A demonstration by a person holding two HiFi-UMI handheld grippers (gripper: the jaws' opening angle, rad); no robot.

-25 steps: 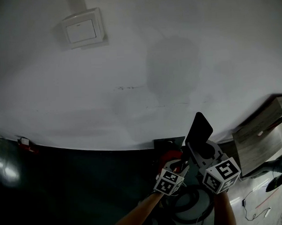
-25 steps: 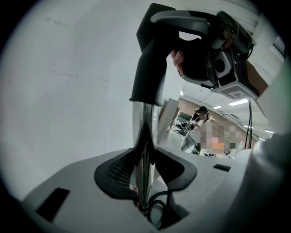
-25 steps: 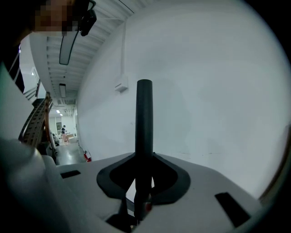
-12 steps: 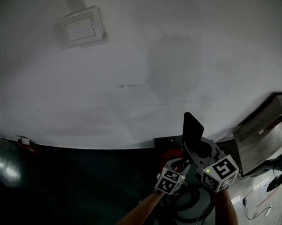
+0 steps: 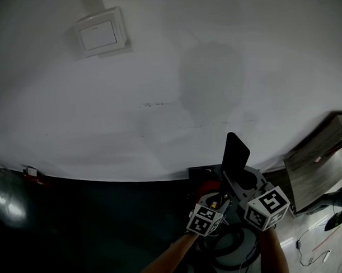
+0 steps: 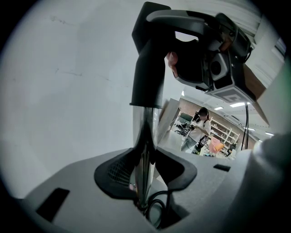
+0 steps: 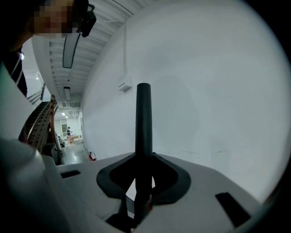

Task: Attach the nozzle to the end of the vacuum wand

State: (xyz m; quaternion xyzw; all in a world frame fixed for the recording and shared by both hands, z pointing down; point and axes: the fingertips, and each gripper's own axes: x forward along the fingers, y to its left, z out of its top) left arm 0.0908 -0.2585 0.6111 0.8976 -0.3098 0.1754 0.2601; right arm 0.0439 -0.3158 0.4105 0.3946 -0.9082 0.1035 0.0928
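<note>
My right gripper is shut on a flat black nozzle that stands up along its jaws in front of the white wall. Between the pads of my left gripper runs the shiny metal vacuum wand. In the left gripper view the nozzle stands in line with the wand, and its lower end meets the wand's top. The right gripper reaches the nozzle's upper part from the right. A red vacuum part shows just behind the left gripper.
A white switch plate hangs on the wall at upper left. Below the grippers lies a coiled black hose on a dark floor. A wooden board leans at the right. Far off, a person stands among shelves.
The nozzle's tip has swung a little to the left and stands more upright. The left gripper has kept its place.
</note>
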